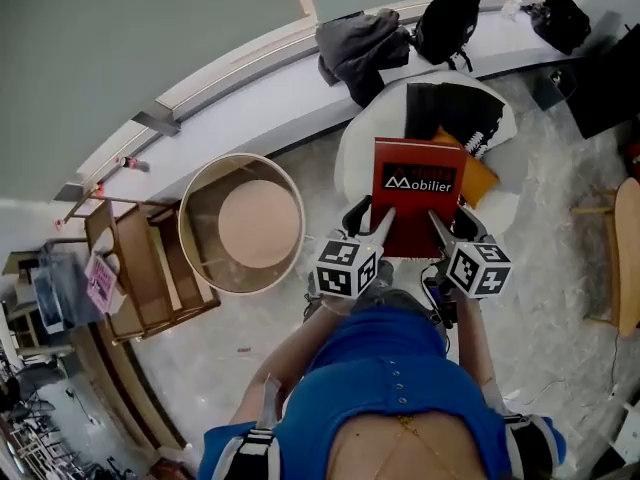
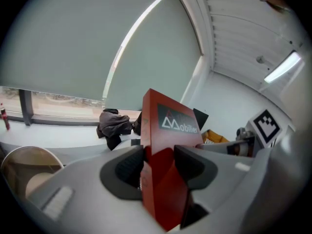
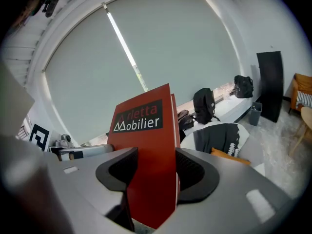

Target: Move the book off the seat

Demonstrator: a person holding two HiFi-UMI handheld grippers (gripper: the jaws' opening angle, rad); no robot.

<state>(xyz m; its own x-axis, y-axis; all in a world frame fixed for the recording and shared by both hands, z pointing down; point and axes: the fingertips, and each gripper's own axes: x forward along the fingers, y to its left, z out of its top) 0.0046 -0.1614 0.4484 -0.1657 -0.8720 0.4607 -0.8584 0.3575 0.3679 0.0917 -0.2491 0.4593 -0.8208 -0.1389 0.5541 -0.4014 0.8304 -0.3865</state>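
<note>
A red book with a black title label is held up above the white round seat. My left gripper is shut on the book's near left corner, and my right gripper is shut on its near right corner. In the left gripper view the red book stands on edge between the dark pads. The right gripper view shows the book clamped the same way, its label facing the camera. On the seat lie a black garment and an orange item.
A round wooden drum table stands to the left of the seat. A wooden chair is further left. Bags and a grey jacket lie on the curved window ledge. Another wooden chair is at the right edge.
</note>
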